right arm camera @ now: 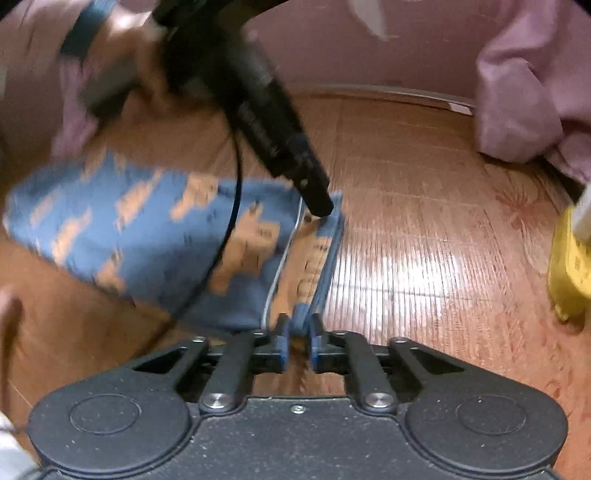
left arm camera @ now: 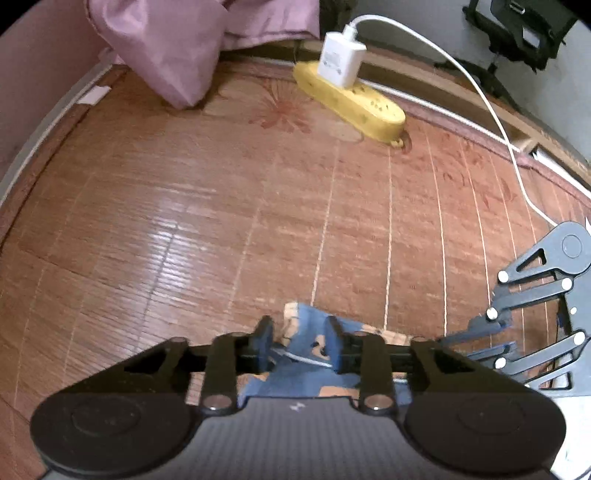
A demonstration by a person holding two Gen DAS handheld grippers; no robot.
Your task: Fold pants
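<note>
1. blue-padded fingers of the right gripper [right arm camera: 298,334] pinch one edge of the pants [right arm camera: 155,240] — blue fabric with orange patches (blurred).
2. left gripper [left arm camera: 300,338] has its fingers apart, with pants cloth between them; whether they grip it is unclear.
3. pants lie on a woven bamboo mat [left arm camera: 221,192].
4. beyond — a yellow power strip [left arm camera: 354,99] with a white charger [left arm camera: 341,59], and pink bedding [left arm camera: 177,44].

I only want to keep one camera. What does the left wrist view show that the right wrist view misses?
Only the left view shows the white charger, its cable and the desk chair. Only the right view shows the pants spread out, and the right tool pinching their edge. Both show the yellow power strip, pink cloth, mat and left tool.
</note>
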